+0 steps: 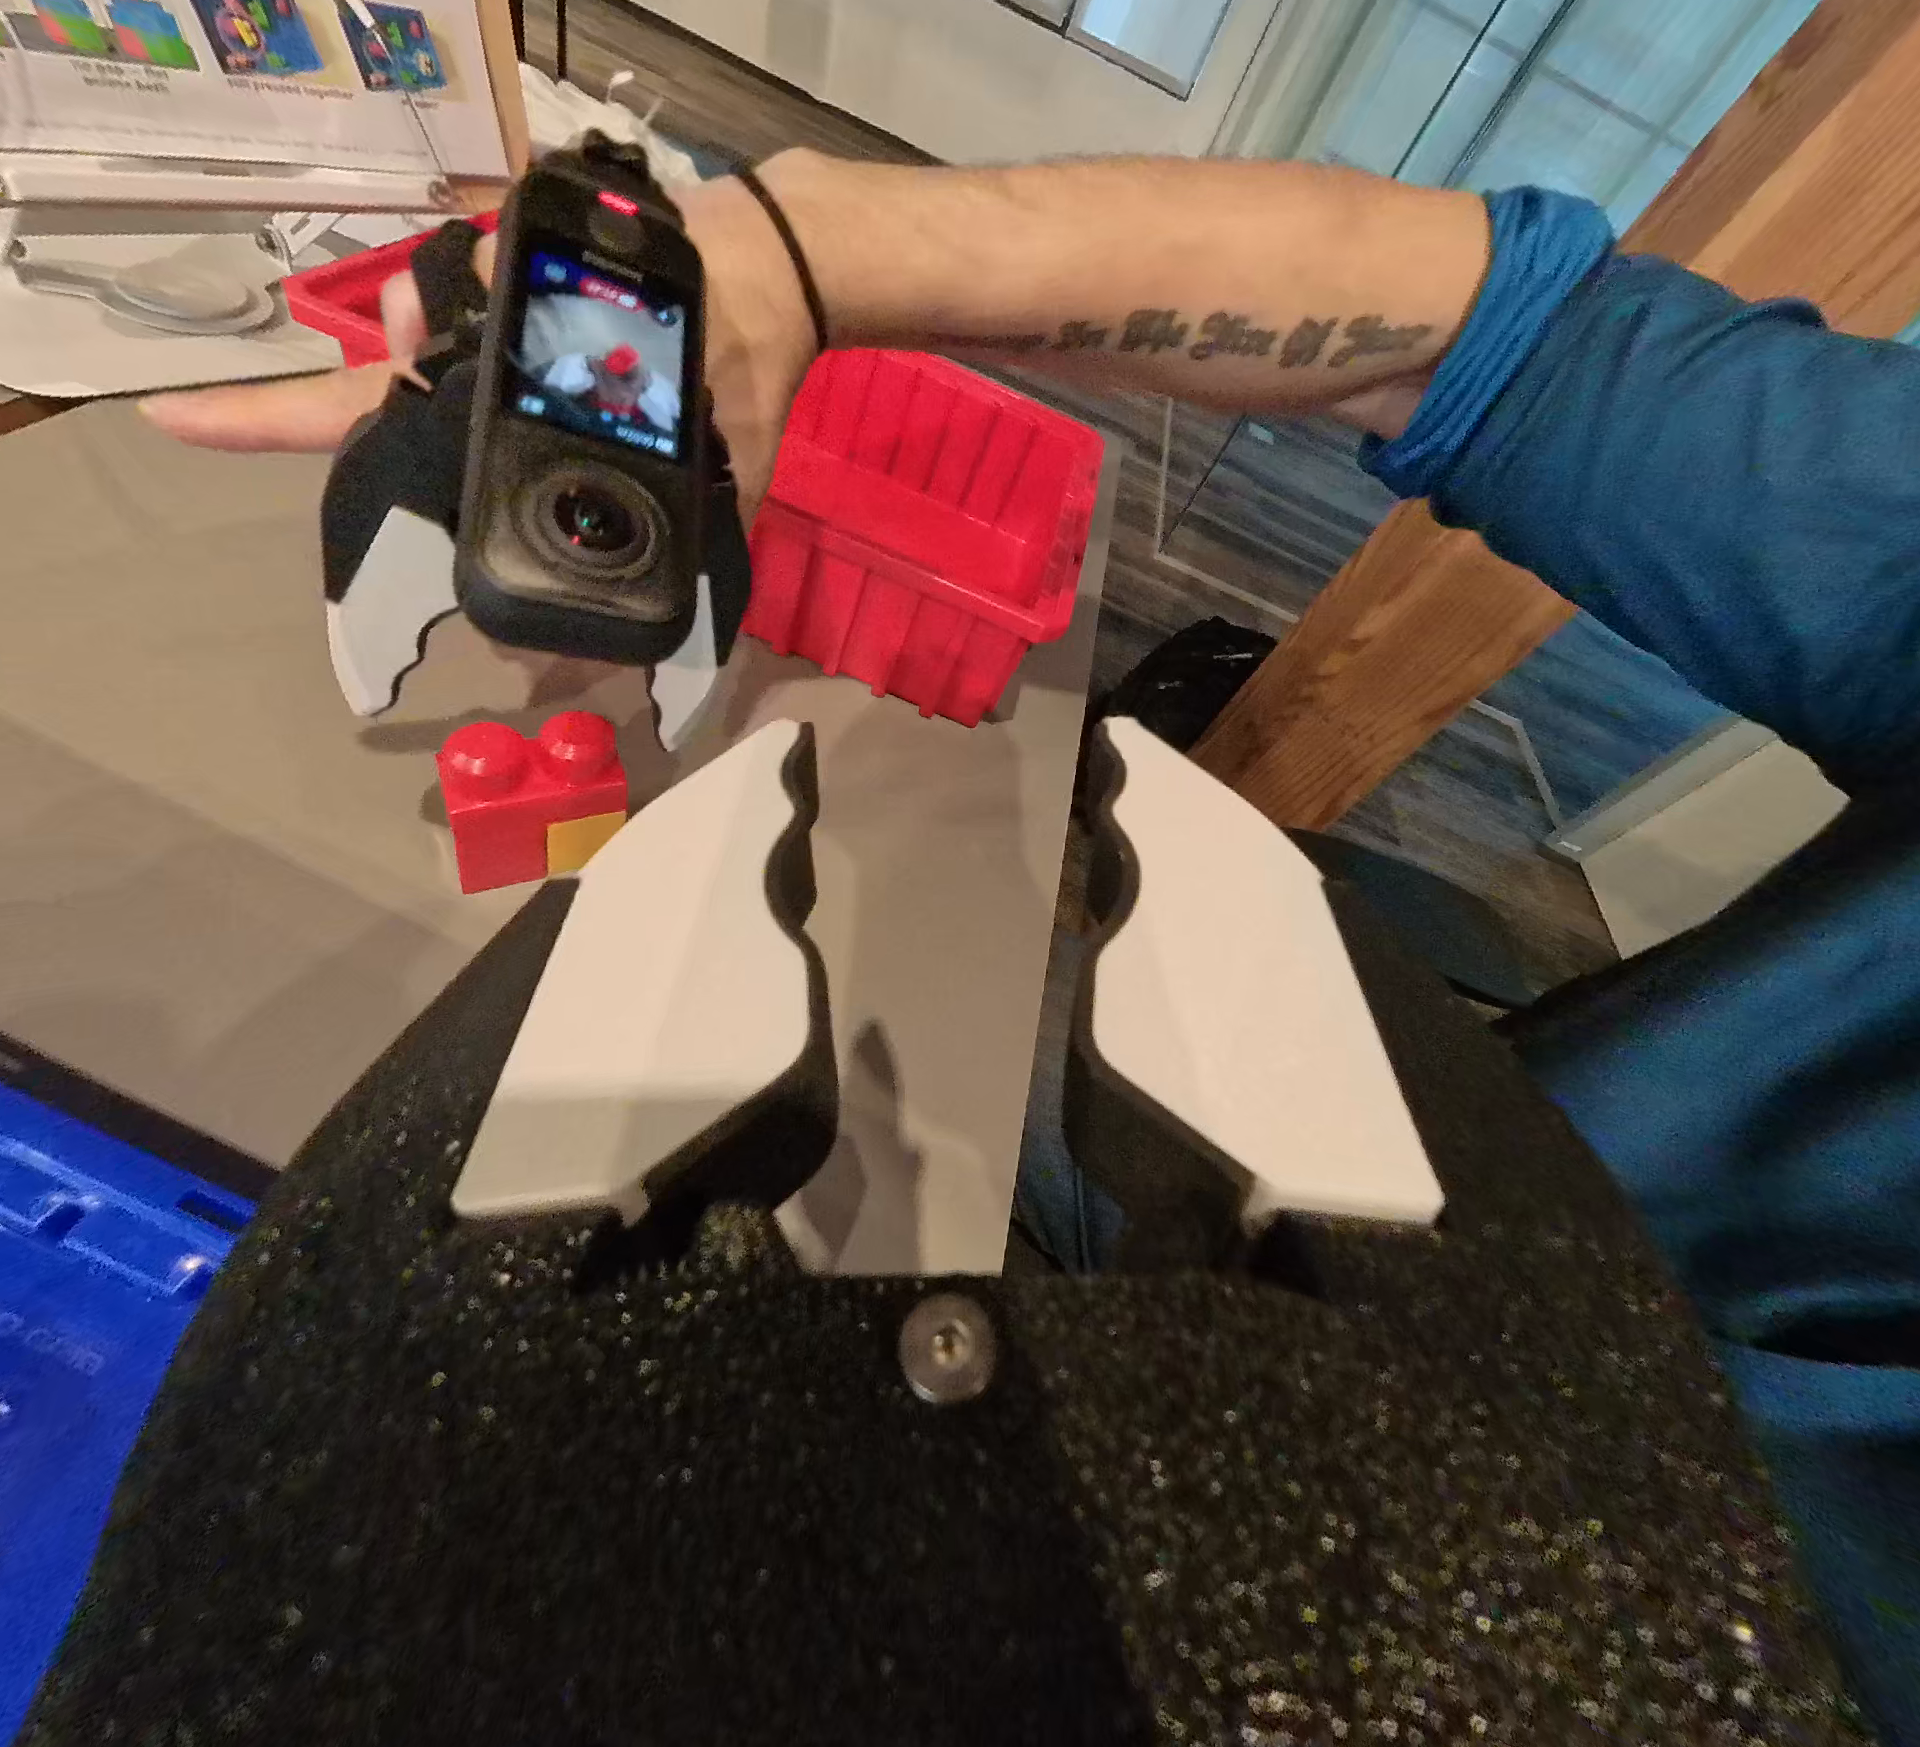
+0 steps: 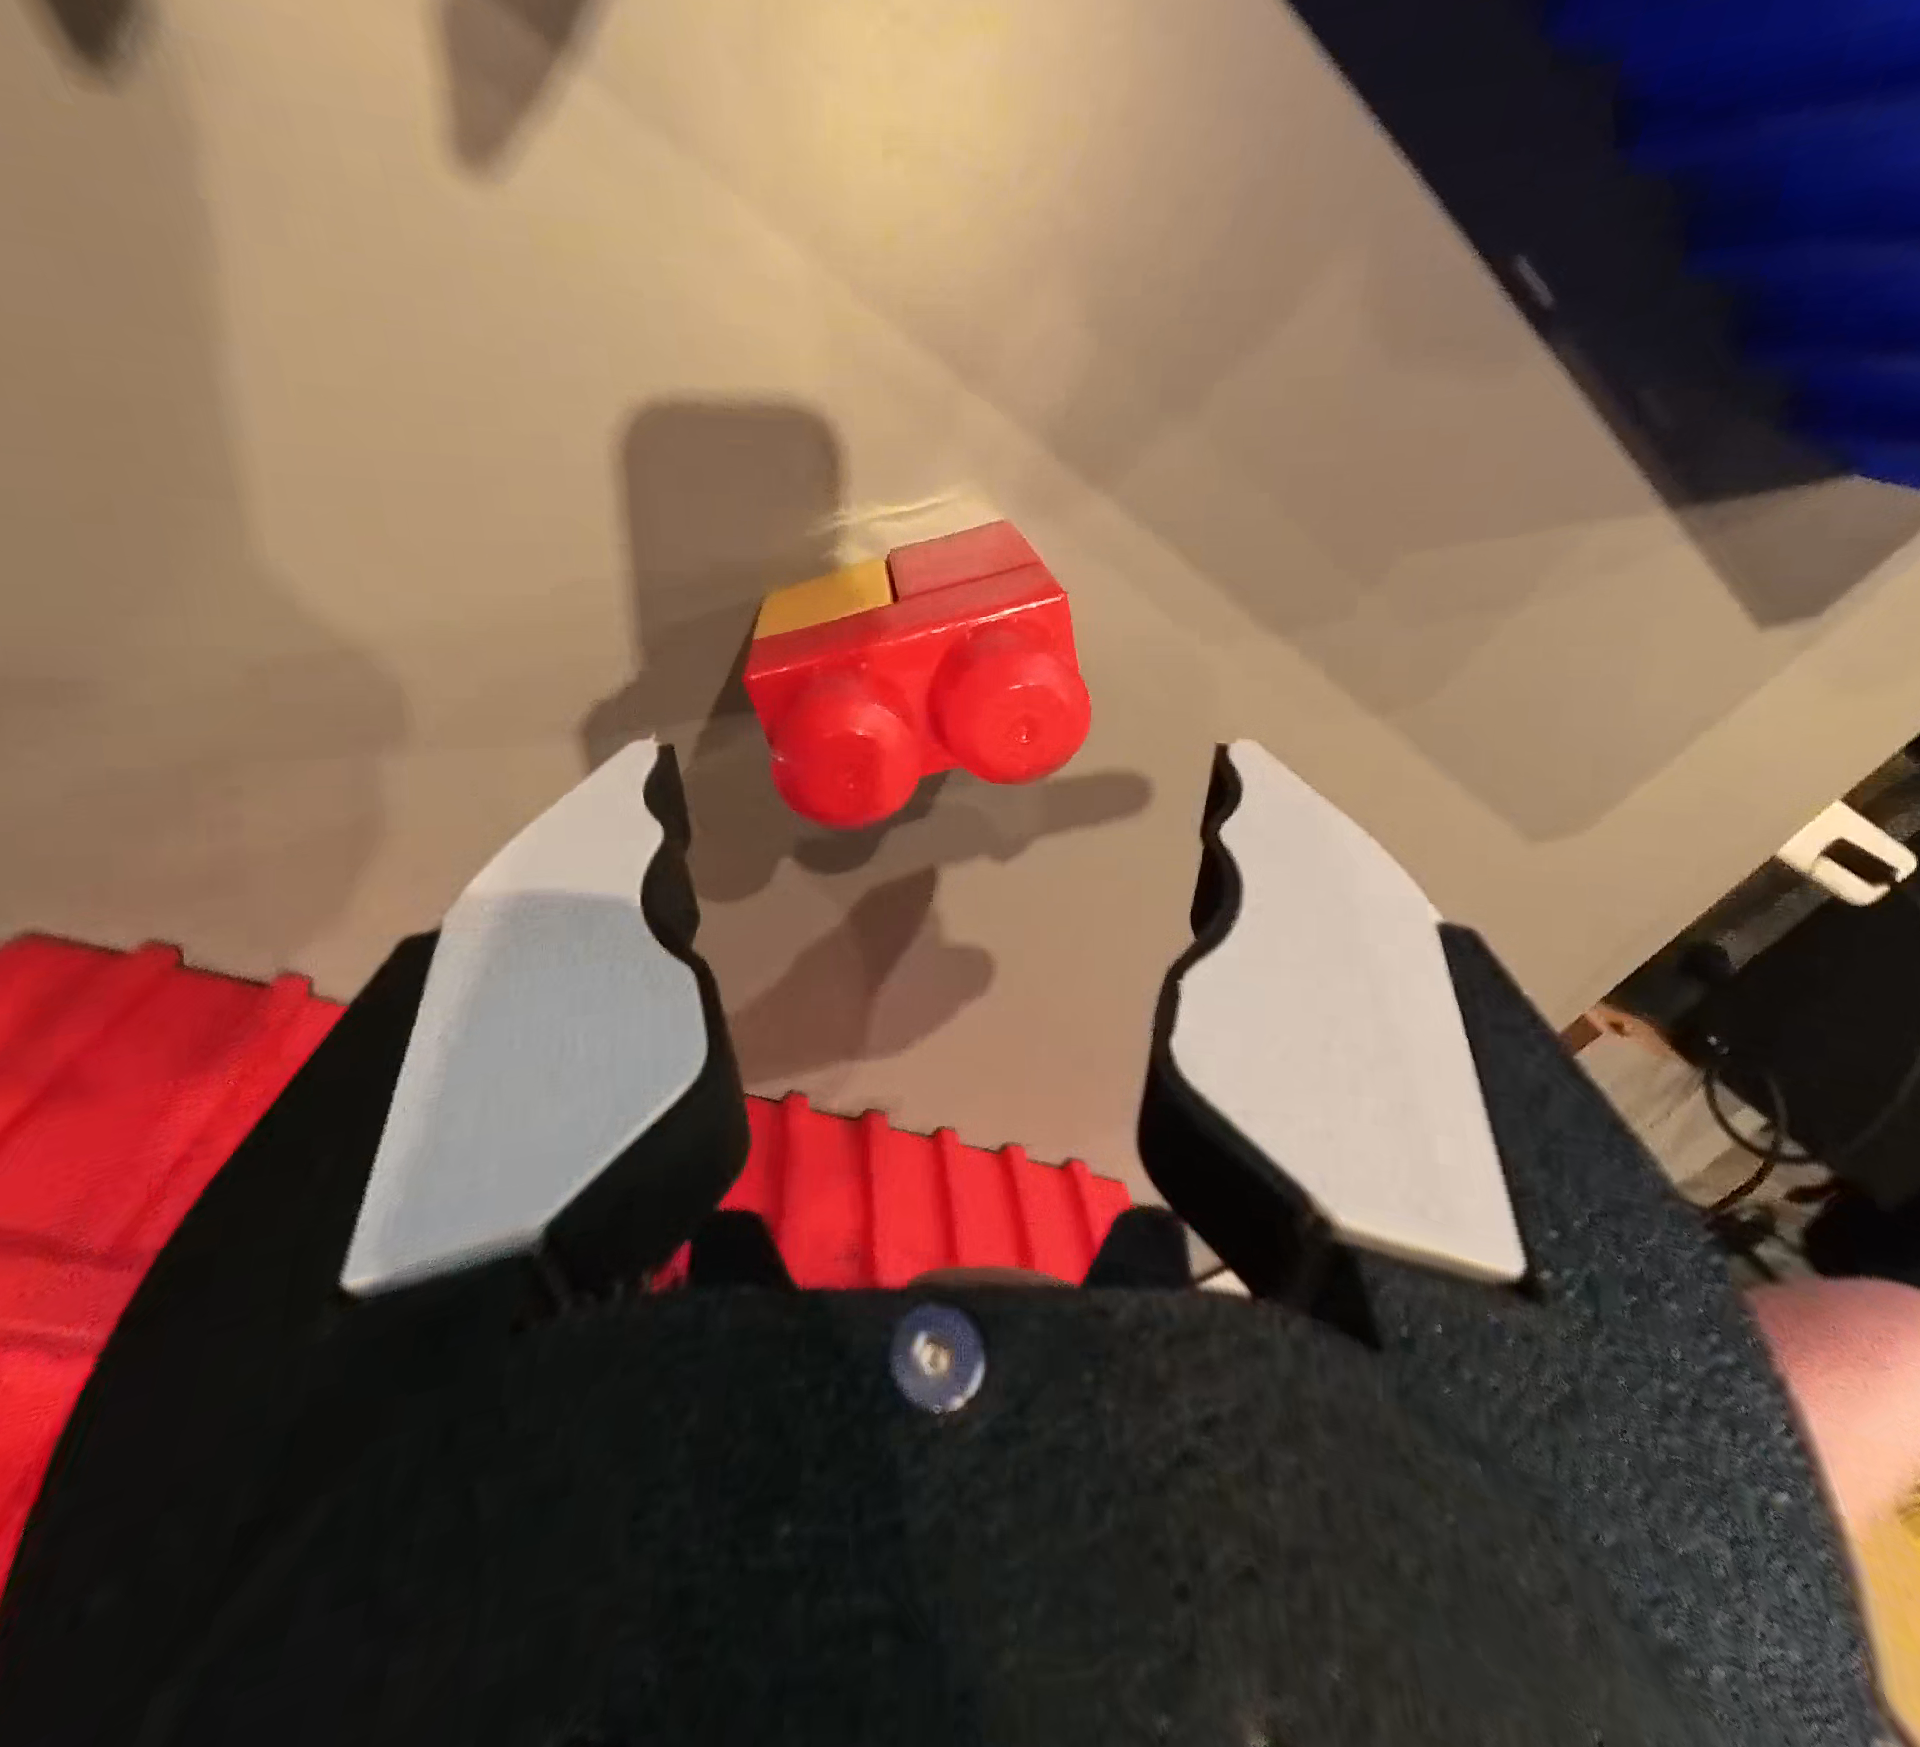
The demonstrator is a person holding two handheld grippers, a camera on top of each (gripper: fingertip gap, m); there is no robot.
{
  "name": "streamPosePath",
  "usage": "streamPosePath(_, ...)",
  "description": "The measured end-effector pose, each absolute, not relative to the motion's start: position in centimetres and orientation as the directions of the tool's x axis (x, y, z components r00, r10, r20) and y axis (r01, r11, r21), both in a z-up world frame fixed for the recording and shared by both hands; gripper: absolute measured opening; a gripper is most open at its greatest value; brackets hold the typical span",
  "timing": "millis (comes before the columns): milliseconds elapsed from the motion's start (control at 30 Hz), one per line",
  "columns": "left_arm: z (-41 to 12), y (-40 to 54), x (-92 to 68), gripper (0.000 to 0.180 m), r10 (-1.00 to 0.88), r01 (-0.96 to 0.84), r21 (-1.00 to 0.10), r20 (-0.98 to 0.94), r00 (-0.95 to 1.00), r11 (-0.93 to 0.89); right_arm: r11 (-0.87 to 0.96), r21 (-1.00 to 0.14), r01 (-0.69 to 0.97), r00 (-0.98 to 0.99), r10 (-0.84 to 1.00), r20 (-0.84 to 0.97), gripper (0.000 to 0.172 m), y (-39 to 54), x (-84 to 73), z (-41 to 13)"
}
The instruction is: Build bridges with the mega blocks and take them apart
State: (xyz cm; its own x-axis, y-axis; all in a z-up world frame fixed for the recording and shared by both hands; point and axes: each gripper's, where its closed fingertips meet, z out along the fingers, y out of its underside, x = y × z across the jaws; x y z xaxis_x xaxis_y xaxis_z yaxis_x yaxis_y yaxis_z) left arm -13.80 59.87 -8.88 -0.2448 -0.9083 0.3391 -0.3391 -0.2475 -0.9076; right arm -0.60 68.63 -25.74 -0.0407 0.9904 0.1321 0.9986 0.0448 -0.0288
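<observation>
Right tool [image 2: 940, 767] is being held released over the red-and-yellow bridge [image 2: 914, 669] at frame centre, seemingly for gripping, while the left tool [image 1: 951, 752] is being kept released, empty.

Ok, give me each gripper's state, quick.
Left gripper: open, nothing between its fingers.
Right gripper: open wide, empty, above the red block.

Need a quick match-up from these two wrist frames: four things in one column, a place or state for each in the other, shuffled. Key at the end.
1. right gripper
2. left gripper
3. red block stack
4. red bin

a. stands on the table, studs up
b. open, above the stack
c. near the table edge, beside the person's wrist
d. open, nothing between its fingers

Pairs: 1-b, 2-d, 3-a, 4-c
</observation>
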Motion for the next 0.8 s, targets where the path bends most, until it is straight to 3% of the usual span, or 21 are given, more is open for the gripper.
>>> streamPosePath(333,-8.9,60.5,-14.0,0.049,-0.899,-0.329,-0.907,0.354,-0.259,-0.263,0.129,0.045,0.991,-0.132,0.99,0.056,0.094,68.4,-0.2,-29.3)
streamPosePath(367,-9.0,60.5,-13.9,0.049,-0.897,-0.33,-0.906,0.357,-0.26,-0.265,0.127,0.042,0.991,-0.129,0.991,0.046,0.093,68.2,-0.2,-29.6)
streamPosePath(400,-9.1,60.5,-13.8,0.049,-0.895,-0.333,-0.905,0.36,-0.262,-0.267,0.129,0.036,0.991,-0.131,0.99,0.044,0.08,68.1,-0.2,-29.8)
streamPosePath(500,-9.5,60.6,-13.5,0.049,-0.896,-0.347,-0.9,0.361,-0.259,-0.263,0.063,0.016,0.998,-0.063,0.997,0.034,0.077,68.0,-0.4,-29.7)
streamPosePath(667,-11.4,61.4,-13.0,0.052,-0.923,-0.399,-0.895,0.307,-0.231,-0.198,-0.097,-0.133,0.986,0.105,0.993,0.053,0.077,68.6,-1.3,-27.5)
streamPosePath(800,-14.3,62.9,-12.2,0.064,-0.976,-0.487,-0.872,0.143,-0.167,-0.045,-0.222,-0.31,0.925,0.249,0.967,0.052,0.077,68.6,-1.8,-24.0)
